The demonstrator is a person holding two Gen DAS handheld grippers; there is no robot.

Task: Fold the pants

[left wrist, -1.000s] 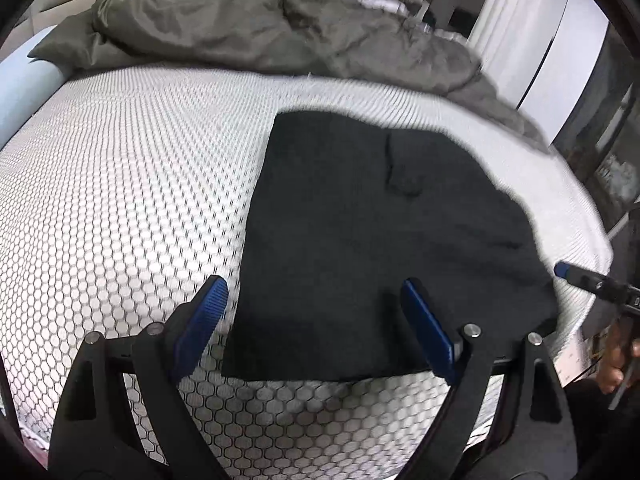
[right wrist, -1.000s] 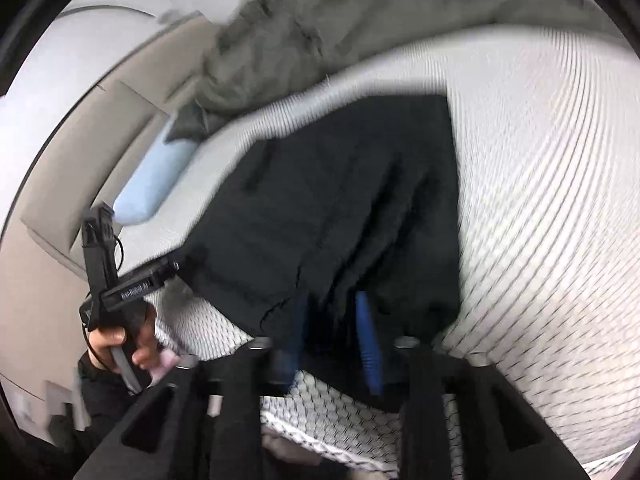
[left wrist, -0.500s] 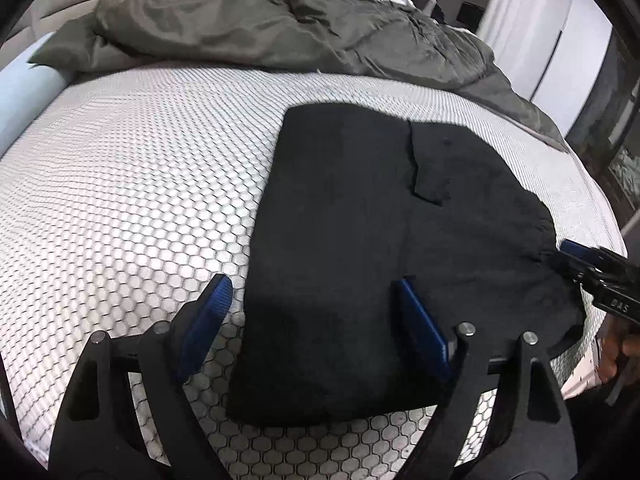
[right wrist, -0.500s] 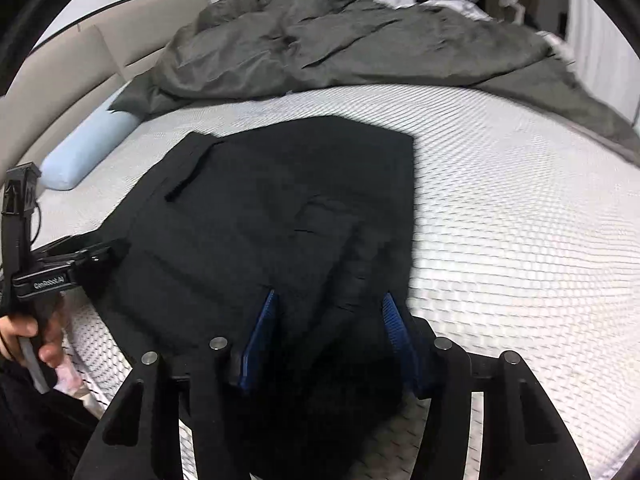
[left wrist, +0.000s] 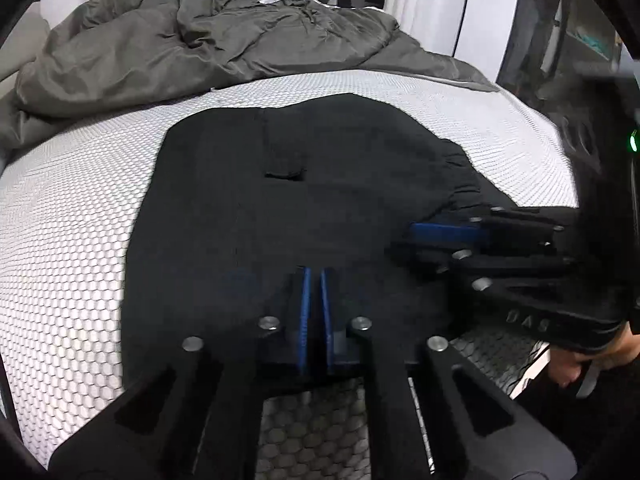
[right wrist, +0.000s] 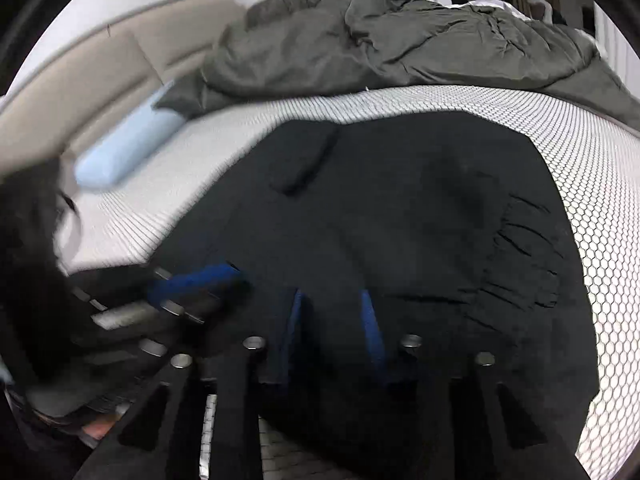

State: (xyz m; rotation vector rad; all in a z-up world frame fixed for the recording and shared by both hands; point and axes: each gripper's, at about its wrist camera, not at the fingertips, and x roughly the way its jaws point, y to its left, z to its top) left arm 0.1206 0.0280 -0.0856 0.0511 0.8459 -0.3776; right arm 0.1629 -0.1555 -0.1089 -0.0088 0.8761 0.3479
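The black pants (left wrist: 280, 200) lie folded into a compact rectangle on the white honeycomb-patterned mattress (left wrist: 72, 208), with a pocket flap on top. My left gripper (left wrist: 314, 280) is shut on the near edge of the pants. My right gripper (right wrist: 332, 304) has its blue pads (right wrist: 370, 320) partly apart around a fold of the pants (right wrist: 400, 220) near the elastic waistband. The right gripper also shows in the left wrist view (left wrist: 448, 236), entering from the right. The left gripper shows blurred in the right wrist view (right wrist: 196, 280) at the left.
A crumpled grey duvet (left wrist: 192, 40) covers the far side of the bed. A light blue bolster (right wrist: 124, 148) lies by the beige headboard (right wrist: 80, 80). White curtains and a dark cabinet (left wrist: 560, 32) stand at the far right.
Both grippers moved forward onto the near edge of the pants. The left gripper went from wide open to shut on the fabric. The right gripper's pads came closer together.
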